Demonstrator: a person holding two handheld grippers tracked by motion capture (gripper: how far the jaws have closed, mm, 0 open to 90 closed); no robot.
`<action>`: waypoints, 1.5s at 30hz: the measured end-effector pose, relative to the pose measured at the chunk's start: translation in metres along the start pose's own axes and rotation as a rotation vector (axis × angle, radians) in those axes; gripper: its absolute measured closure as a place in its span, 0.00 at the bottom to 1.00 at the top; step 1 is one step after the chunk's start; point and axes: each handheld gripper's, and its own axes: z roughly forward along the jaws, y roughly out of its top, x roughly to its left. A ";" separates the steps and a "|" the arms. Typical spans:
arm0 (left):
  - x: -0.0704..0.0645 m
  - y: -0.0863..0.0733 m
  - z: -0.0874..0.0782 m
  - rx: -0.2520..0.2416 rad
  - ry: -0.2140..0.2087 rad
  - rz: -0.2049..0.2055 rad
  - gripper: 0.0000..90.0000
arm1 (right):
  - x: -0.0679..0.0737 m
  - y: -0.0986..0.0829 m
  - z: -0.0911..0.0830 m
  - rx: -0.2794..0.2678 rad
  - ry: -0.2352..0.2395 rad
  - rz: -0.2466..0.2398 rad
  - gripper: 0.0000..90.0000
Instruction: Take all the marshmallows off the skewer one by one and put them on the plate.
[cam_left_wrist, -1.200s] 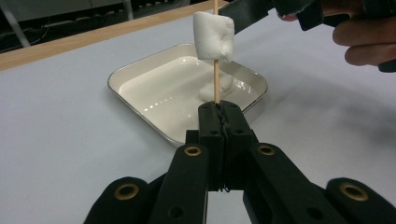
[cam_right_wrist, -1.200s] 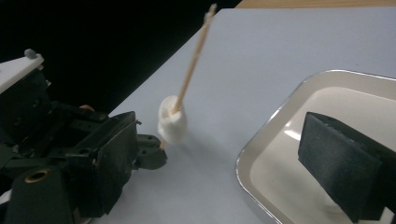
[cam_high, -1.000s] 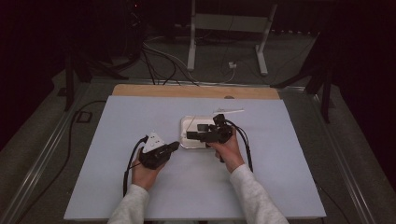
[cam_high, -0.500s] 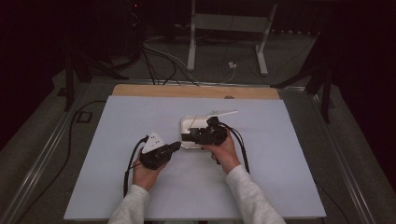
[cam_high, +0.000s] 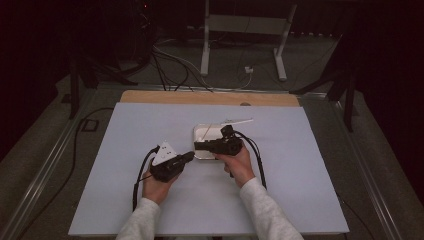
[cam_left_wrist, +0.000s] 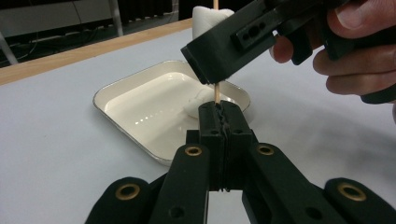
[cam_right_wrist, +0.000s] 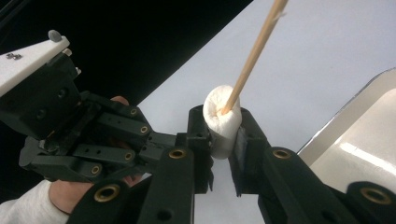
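My left gripper is shut on the lower end of a thin wooden skewer. The skewer rises behind the jaws of my right gripper to a white marshmallow. In the right gripper view, my right gripper is shut on that marshmallow, and the skewer sticks out of its top. In the high view both grippers, left and right, meet at the near left corner of a white tray. Another marshmallow lies in the tray.
A pale stick lies across the tray's far right corner. The tray sits mid-table on a light blue mat, with a wooden table edge behind. Cables trail from both grippers toward the person.
My right gripper has shifted a little left and nearer to the left gripper, carrying the marshmallow. The left gripper has stayed about where it was.
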 end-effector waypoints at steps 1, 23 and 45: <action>0.000 0.000 0.000 -0.001 0.001 0.002 1.00 | 0.000 0.000 0.000 -0.005 0.000 0.003 0.89; -0.003 -0.008 0.001 0.020 0.044 0.108 1.00 | -0.003 0.018 -0.035 -0.088 -0.041 0.018 0.90; 0.004 -0.016 -0.001 0.105 0.140 0.152 1.00 | -0.015 0.027 -0.069 -0.254 -0.028 0.079 0.91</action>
